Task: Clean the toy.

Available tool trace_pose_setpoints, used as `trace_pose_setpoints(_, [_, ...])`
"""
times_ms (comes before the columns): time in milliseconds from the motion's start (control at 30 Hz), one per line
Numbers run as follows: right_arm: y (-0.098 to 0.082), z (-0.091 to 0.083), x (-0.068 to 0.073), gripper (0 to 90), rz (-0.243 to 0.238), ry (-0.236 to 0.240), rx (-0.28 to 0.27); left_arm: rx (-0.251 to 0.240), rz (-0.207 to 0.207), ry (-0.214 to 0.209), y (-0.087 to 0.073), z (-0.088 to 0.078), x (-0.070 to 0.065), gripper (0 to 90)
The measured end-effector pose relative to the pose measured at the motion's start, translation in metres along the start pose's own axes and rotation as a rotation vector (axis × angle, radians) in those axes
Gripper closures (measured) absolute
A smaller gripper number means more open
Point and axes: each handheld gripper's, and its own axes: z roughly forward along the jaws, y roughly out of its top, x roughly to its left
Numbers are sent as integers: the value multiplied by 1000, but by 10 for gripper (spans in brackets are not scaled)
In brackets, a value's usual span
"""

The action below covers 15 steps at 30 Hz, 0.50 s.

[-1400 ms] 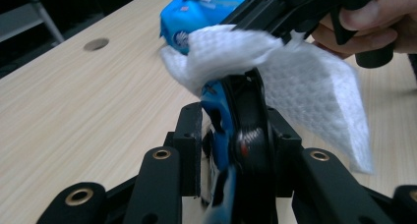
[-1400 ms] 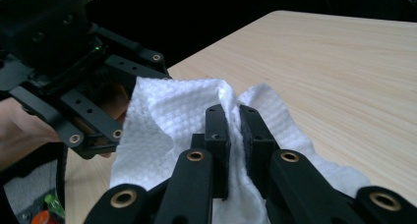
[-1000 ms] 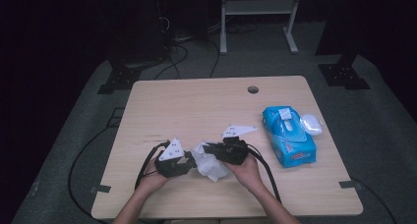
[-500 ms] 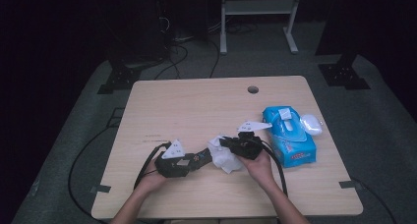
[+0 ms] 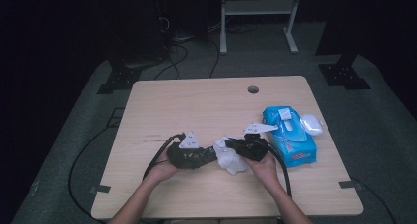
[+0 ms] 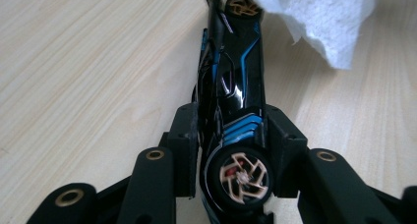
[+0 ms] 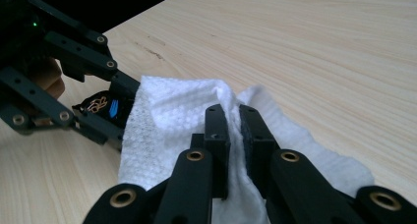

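The left gripper clamps a black toy car with blue trim by its sides, one gold-spoked wheel facing the camera; its jaws have just been closing on the car. The right gripper pinches a white wipe, jaws nearly together on a fold. The wipe drapes over the car's far end, probably touching it, low over the tabletop near its front edge. A blue wipe pack lies just right of the right gripper.
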Motion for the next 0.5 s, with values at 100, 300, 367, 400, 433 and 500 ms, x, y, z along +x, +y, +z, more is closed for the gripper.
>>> trace_pose_setpoints(100, [-1,-2,0,829,6,2,-6,-4,15,-13,-1,-5,3,642])
trace_pose_setpoints(300, [0,-1,13,829,-32,15,-14,-2,32,-23,-4,-9,3,643])
trace_pose_setpoints(367, [2,3,20,829,-52,16,-8,-5,32,-26,-4,-9,2,642])
trace_pose_setpoints(400, [4,6,24,829,-68,16,-10,-8,31,-27,-4,-9,2,641])
trace_pose_setpoints(433, [6,9,28,829,-74,25,-9,-11,33,-35,-5,-8,2,641])
trace_pose_setpoints(500, [10,18,38,829,-105,44,-1,-20,35,-54,-6,-8,1,640])
